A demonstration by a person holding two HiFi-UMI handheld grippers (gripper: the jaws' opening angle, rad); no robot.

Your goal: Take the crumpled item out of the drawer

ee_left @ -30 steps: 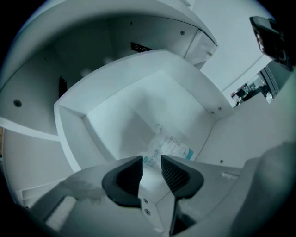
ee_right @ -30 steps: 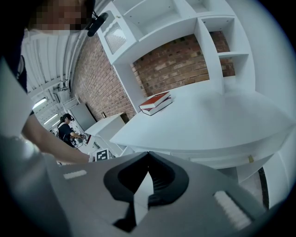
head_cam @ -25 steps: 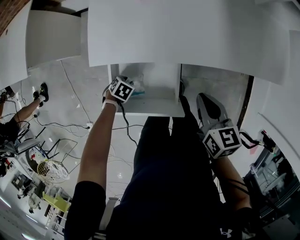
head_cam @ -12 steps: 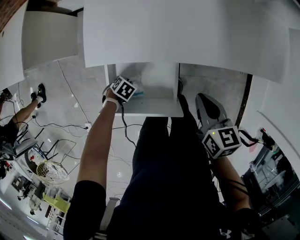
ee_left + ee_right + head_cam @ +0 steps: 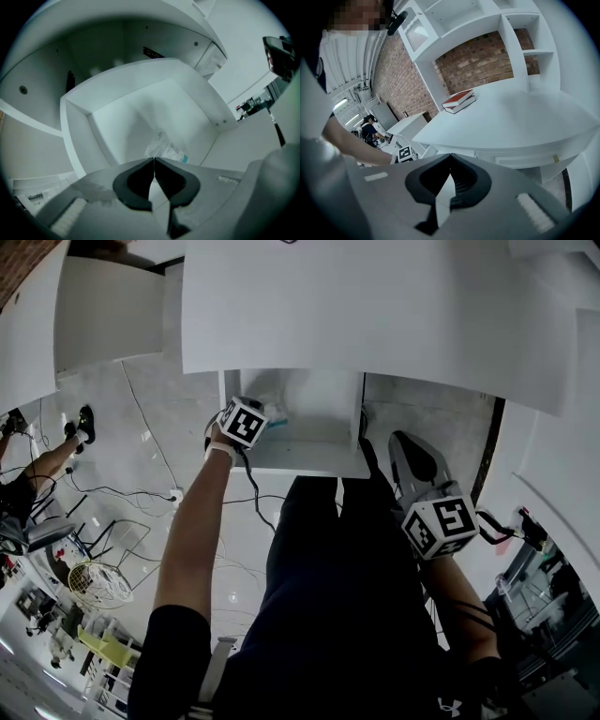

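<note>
The white drawer (image 5: 309, 461) stands pulled out under the desk. In it lies the crumpled item (image 5: 167, 147), a pale wrapper with a teal corner, also glimpsed in the head view (image 5: 277, 422). My left gripper (image 5: 153, 160) reaches into the drawer (image 5: 77, 123). Its jaws are closing, with the tips come together on the wrapper's near edge. Seen from the head view, the left gripper (image 5: 265, 418) hangs over the drawer's left side. My right gripper (image 5: 450, 155) is shut on nothing and held away at the right (image 5: 415, 457), outside the drawer.
The white desk top (image 5: 375, 306) overhangs the drawer. A red book (image 5: 459, 100) lies on it before a brick wall (image 5: 483, 58). A white cabinet (image 5: 103, 315) stands at the left. Cables (image 5: 141, 491) and a seated person (image 5: 28, 479) are on the floor side.
The left gripper has stayed inside the drawer with only a slight shift. The right gripper has hardly moved.
</note>
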